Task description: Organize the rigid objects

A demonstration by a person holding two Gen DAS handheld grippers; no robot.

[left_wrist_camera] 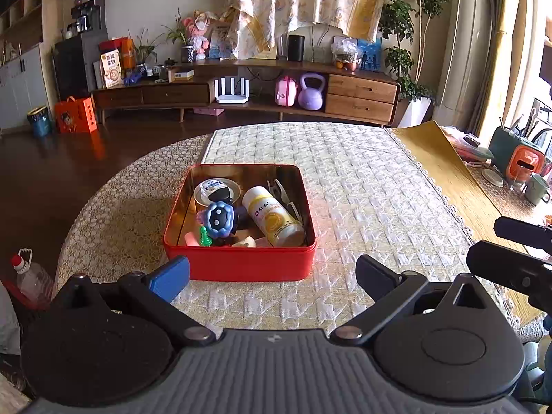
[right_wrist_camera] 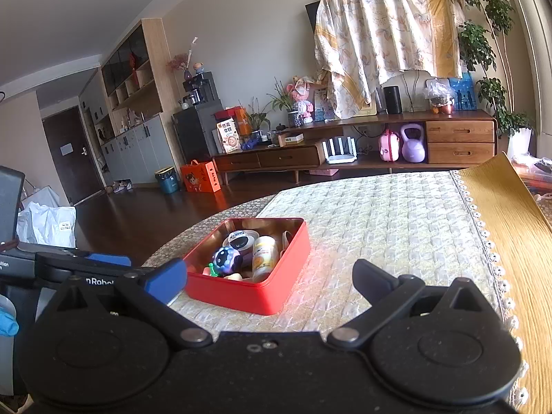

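Dark wood floor [right_wrist_camera: 145, 220], low wooden sideboard [right_wrist_camera: 362, 138] (sunlit room).

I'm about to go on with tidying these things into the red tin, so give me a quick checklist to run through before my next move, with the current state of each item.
1. Left gripper open, nothing between its fingers: ok.
2. Right gripper open, nothing between its fingers: ok.
3. Red tin sits flat on the tablecloth, open top facing up: ok.
4. Items lie inside the tin, including the yellow-and-white bottle, blue ball toy and green pawn: ok.
5. No loose objects on the cloth around the tin in either view: ok.
6. Items left to sort outside the views: cannot tell.
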